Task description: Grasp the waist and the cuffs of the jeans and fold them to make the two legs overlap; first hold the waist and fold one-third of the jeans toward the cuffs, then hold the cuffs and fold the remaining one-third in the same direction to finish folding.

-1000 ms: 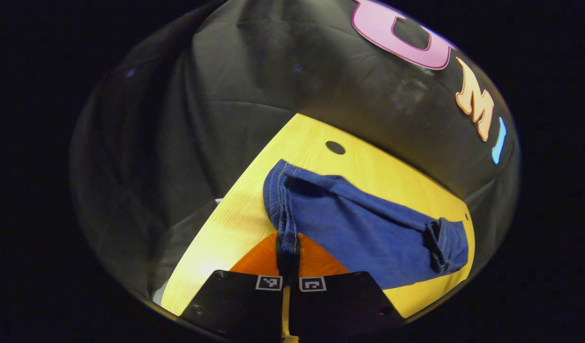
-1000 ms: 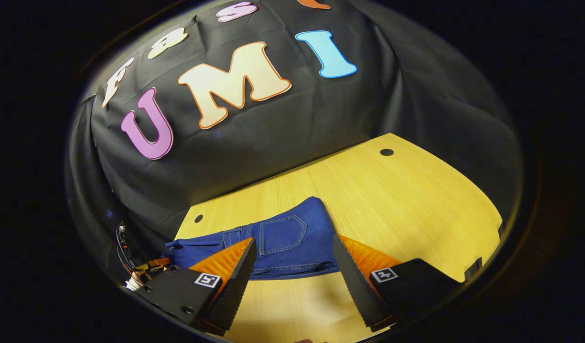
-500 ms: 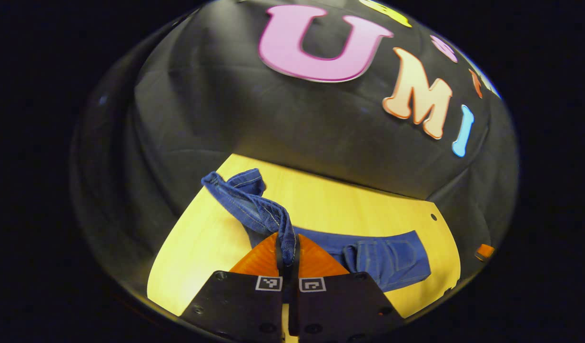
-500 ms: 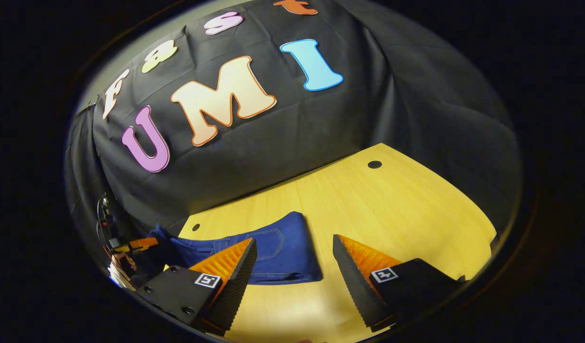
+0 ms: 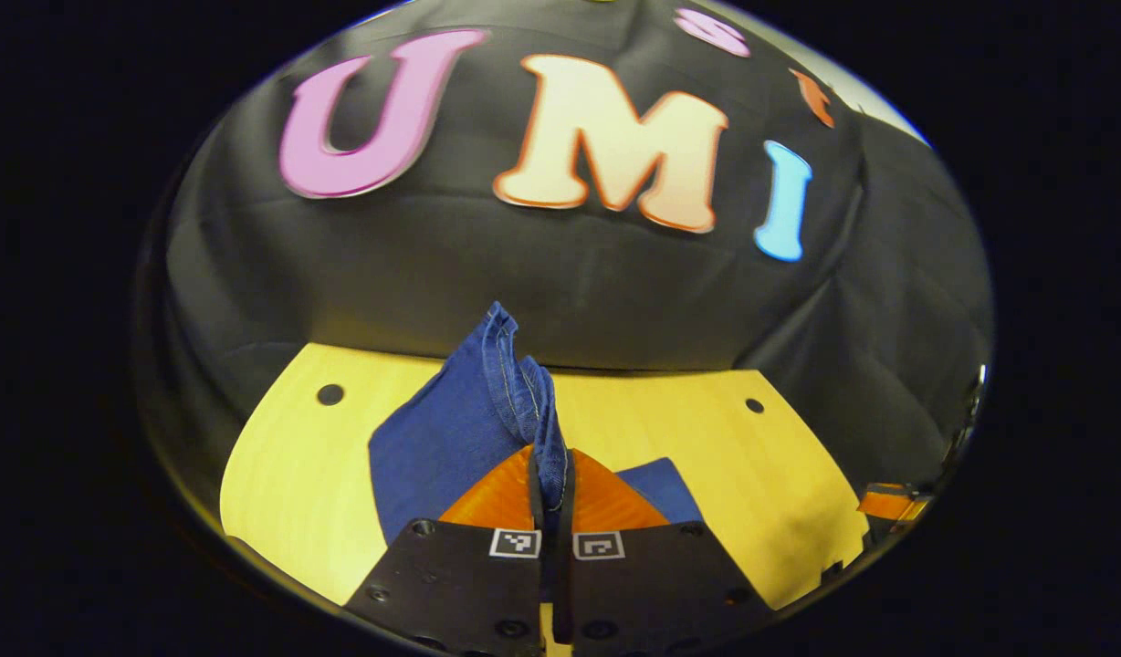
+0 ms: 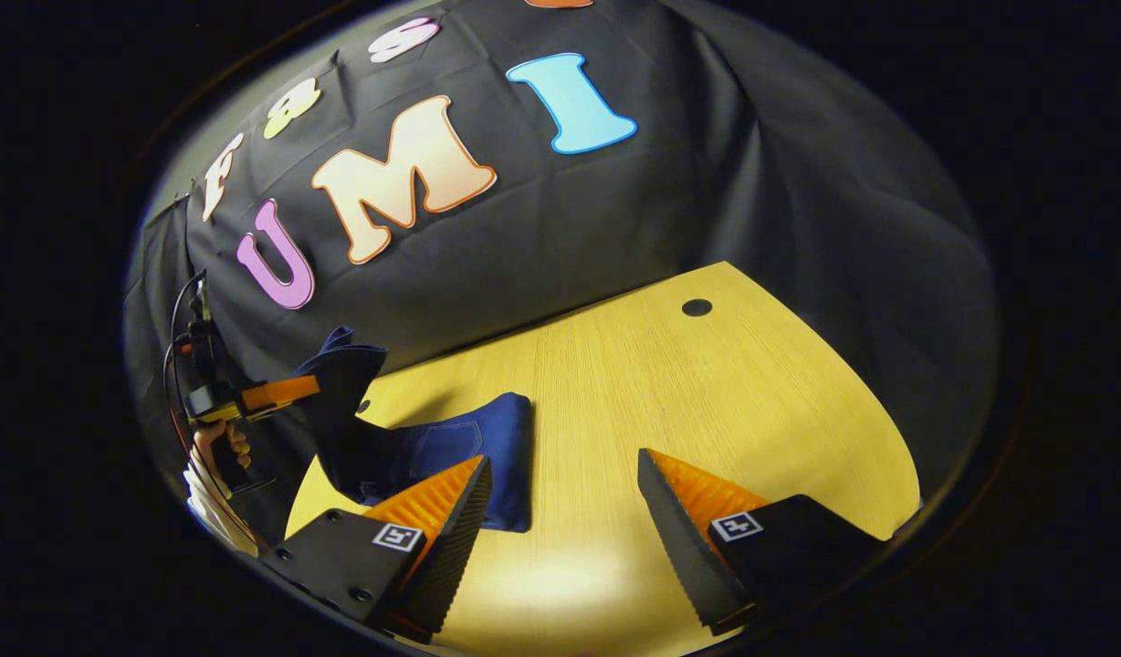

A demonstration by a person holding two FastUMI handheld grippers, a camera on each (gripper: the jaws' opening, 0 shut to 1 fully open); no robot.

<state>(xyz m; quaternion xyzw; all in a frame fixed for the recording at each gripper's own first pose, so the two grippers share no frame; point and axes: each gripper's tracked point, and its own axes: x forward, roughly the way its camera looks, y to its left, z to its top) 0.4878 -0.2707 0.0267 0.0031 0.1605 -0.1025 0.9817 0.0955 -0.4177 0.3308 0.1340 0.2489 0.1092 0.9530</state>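
Left gripper view: the left gripper [image 5: 550,497] is pinching the cuffs [image 5: 515,383] of soft, heavy jeans [image 6: 451,447] above the yellow bench [image 6: 688,392], best gripped at the hem, while the right gripper [image 6: 560,511] is hovering with jaws apart.

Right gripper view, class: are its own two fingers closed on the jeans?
No, the right gripper is wide open over the table, beside the jeans.

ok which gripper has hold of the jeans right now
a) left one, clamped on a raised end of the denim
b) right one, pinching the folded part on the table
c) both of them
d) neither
a: the left gripper has its fingers shut on a lifted end of the jeans, while the right gripper hangs open above the table, its fingers spread with nothing between them.
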